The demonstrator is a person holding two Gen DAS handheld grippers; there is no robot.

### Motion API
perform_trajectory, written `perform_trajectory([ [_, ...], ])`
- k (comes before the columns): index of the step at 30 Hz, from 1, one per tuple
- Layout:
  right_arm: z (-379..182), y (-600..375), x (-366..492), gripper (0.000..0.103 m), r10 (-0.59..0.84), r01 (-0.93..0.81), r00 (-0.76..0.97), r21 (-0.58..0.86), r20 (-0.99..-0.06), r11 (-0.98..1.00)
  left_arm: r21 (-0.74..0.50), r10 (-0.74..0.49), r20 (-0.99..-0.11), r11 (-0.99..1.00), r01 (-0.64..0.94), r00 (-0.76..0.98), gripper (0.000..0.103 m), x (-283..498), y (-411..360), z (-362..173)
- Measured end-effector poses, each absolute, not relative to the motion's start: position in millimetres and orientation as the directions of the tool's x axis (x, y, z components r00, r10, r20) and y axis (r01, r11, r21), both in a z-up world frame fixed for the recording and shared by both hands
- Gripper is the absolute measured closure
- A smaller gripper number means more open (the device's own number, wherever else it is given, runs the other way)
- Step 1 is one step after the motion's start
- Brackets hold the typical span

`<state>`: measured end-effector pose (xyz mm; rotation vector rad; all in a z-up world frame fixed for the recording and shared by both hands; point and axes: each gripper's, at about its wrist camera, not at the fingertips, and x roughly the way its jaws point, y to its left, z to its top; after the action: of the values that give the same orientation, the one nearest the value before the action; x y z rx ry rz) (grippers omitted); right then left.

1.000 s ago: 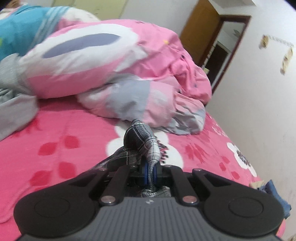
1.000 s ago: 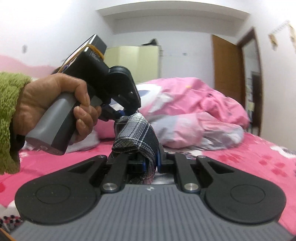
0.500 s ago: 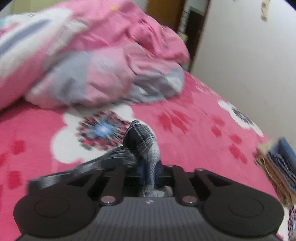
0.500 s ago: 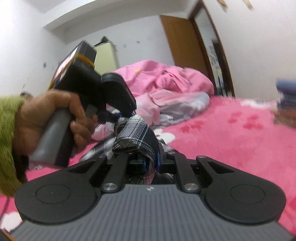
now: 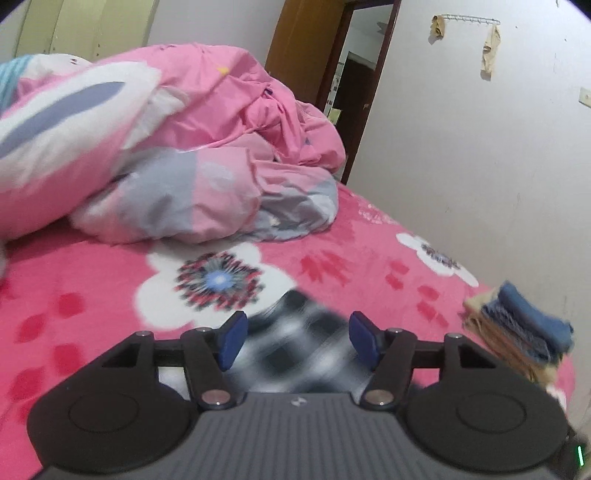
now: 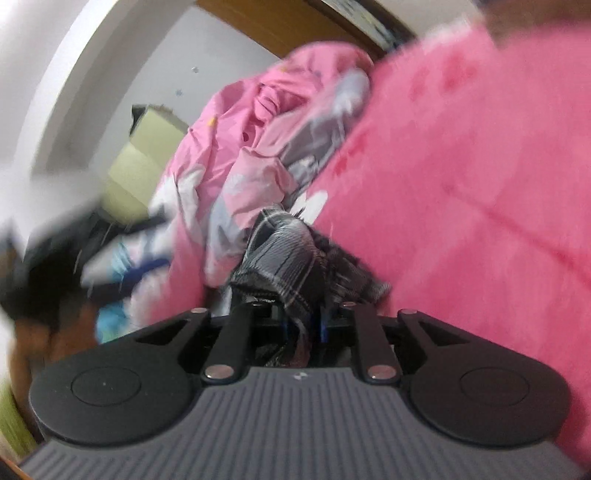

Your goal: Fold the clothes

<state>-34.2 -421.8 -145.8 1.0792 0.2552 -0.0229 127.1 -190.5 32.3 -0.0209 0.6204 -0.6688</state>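
Left gripper has its fingers spread wide, blue pads apart, nothing pinched. Plaid garment, black/white/grey check, lies blurred on the bed just below and between the spread fingers; cannot tell if it touches them. The bed has a pink fleece cover with a white flower print just beyond the plaid cloth. Rumpled pink, white and grey quilt is heaped at the far side of the bed. A stack of folded clothes, blue on top and tan below, sits at the right edge of the bed near the wall. Brown door frame behind the quilt, two cloth items hanging from a hook rail high on the wall. Right gripper has its fingers pressed together, pinching a bunched fold of the plaid garment, which bulges up over the fingertips and spills to the right against the pink bed cover. Right view is tilted hard and motion-blurred; quilt and a pale green wardrobe visible beyond. Dark blurred shape at left edge, cannot tell what.
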Motion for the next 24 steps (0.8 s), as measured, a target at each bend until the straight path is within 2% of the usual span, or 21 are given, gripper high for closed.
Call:
perform_trajectory([
  [2,-153.6,-431.7,-40.9,0.085,0.155,0.112,0.972,0.923,-0.18,0.368,-0.197,-0.562,-0.557,0.805,0.56,0.611,0.04,112.9,-168.6,28.1],
  [4,-154.5,-437.5,-50.2,0.079,0.18,0.1,0.971,0.948,-0.16,0.303,-0.18,-0.538,-0.581,0.816,0.548,0.61,0.04,100.1,-148.5,21.9],
  [9,-141.3,-448.6,-84.0,0.068,0.131,0.144,0.972,0.938,-0.193,0.315,-0.07,-0.44,-0.66,0.843,0.534,0.609,0.041,73.0,-121.8,6.7],
  [12,-130.2,-460.8,-96.1,0.061,0.094,0.168,0.973,0.921,-0.213,0.352,0.054,-0.349,-0.682,0.852,0.52,0.643,0.042,63.1,-111.7,14.9],
  [17,-116.1,-465.1,-98.6,0.057,0.098,0.151,0.974,0.904,-0.206,0.399,0.203,-0.31,-0.655,0.806,0.556,0.689,0.041,42.3,-102.0,33.1],
  [24,-116.6,-457.0,-76.8,0.056,0.144,0.128,0.969,0.905,-0.201,0.407,0.403,-0.267,-0.603,0.711,0.576,0.752,0.039,13.2,-88.7,58.1],
])
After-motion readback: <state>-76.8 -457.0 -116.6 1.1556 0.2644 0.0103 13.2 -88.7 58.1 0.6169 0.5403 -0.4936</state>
